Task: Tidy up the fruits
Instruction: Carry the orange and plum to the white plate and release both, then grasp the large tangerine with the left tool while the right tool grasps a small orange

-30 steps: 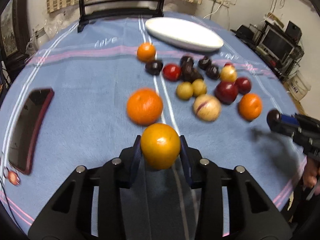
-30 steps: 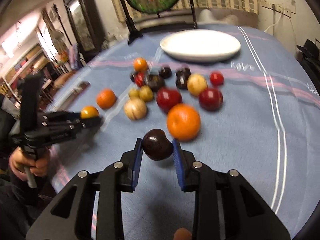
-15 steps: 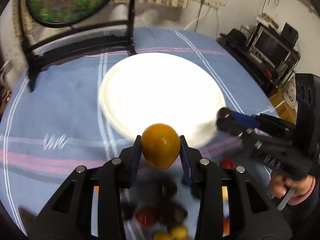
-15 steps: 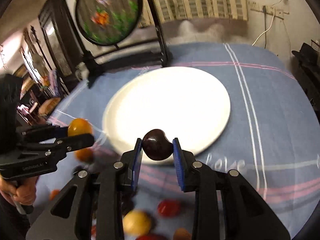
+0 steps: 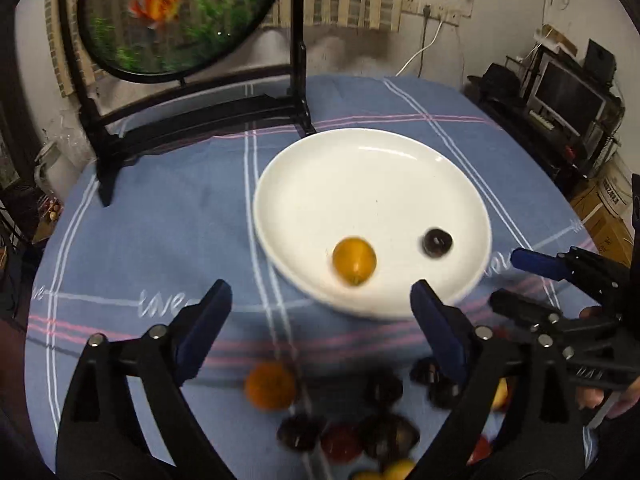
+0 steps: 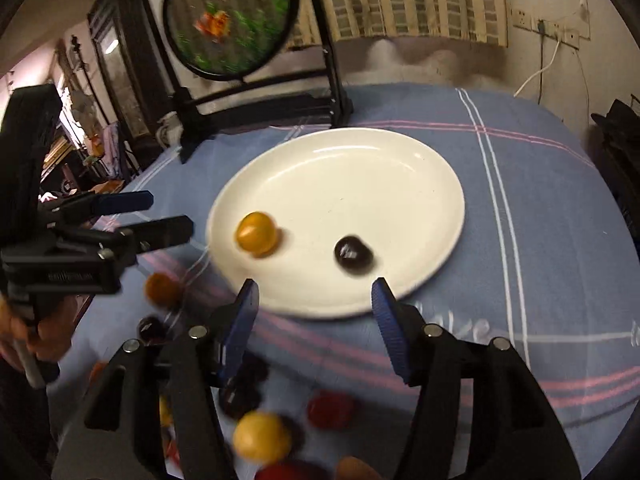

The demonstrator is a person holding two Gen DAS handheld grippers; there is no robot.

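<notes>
We see the white plate (image 5: 400,152) on the blue tablecloth (image 5: 168,216), and two fruits lie in it: the yellow-orange fruit (image 5: 354,261) and, a little apart, the dark plum (image 5: 437,242). Our left gripper (image 5: 320,316) is opening, its blue pads far apart with nothing between them. Our right gripper (image 6: 314,320) is also opening and holds nothing. The other fruits (image 6: 262,436) stay on the cloth near the plate, blurred.

Both fruits (image 5: 354,261) now on plate (image 5: 360,168)
</notes>
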